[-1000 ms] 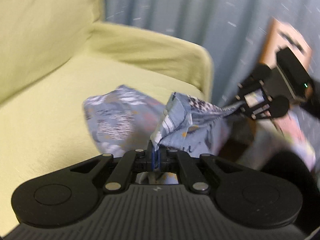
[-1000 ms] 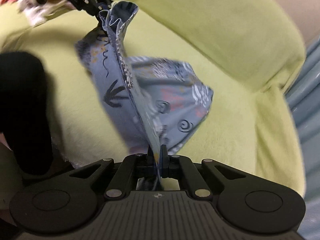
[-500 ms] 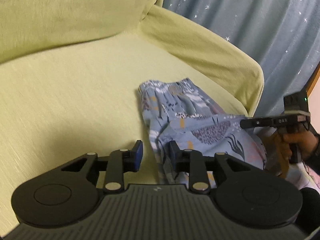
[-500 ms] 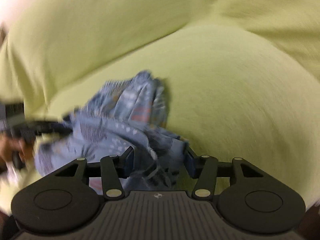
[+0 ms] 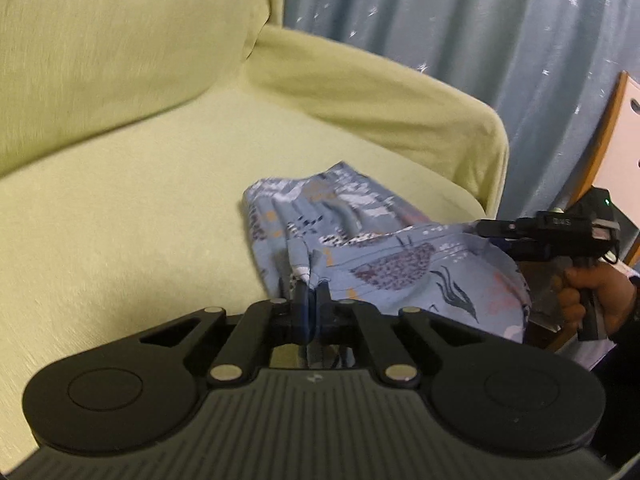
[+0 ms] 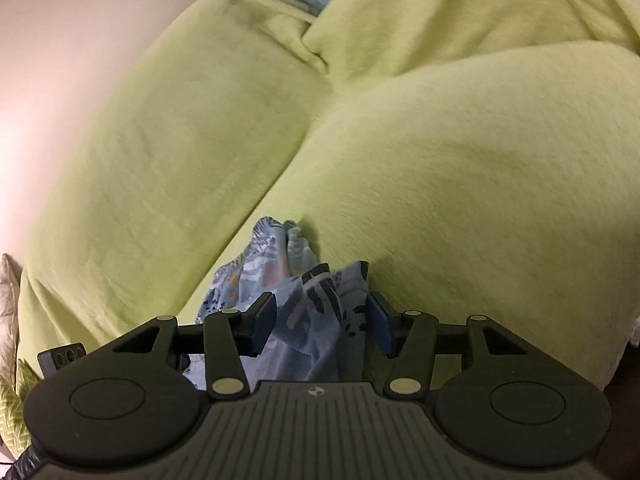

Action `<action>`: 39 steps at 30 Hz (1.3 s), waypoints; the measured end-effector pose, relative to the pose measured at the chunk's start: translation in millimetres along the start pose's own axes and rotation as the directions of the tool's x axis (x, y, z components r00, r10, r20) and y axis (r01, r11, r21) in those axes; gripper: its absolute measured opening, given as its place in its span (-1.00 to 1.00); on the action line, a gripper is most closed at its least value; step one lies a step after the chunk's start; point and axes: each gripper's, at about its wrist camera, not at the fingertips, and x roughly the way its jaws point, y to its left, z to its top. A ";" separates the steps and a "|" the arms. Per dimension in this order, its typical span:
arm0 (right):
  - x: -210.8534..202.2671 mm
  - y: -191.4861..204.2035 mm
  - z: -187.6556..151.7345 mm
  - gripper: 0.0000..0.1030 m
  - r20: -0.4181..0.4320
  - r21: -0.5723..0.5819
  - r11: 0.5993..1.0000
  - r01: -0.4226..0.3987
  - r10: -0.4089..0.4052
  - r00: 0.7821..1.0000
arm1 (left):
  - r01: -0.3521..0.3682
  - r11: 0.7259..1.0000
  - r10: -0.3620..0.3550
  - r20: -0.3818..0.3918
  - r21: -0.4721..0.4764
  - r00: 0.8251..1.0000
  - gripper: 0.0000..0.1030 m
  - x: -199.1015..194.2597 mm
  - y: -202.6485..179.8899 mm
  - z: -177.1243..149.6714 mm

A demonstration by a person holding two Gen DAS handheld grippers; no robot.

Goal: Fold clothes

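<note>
In the left wrist view, the left gripper had its jaws pinched together on a fold of the blue patterned shorts, cloth bunching up between the blue pads. Beyond it the shorts lay on the seat of the yellow-green armchair, close to its far armrest, with their near edge hanging over the seat front. Only this view showed the right gripper from outside: it reached in level from the right, its fingers at the shorts' right edge, gripped by a hand on its handle below. Behind stood a blue star-speckled curtain and a wooden chair back.

The right wrist view gave what that one hid: the right gripper stood with jaws apart, the blue pads clear on either side of a loose bunch of the shorts lying between them. Past the cloth rose the armchair's cushions, with a pale wall far left.
</note>
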 end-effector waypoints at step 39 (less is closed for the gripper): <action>88.2 21.0 64.1 -0.93 0.072 -0.134 0.990 -0.040 0.050 0.996 | -0.167 0.929 0.186 0.029 -0.330 0.982 -0.84 17.8 75.2 15.2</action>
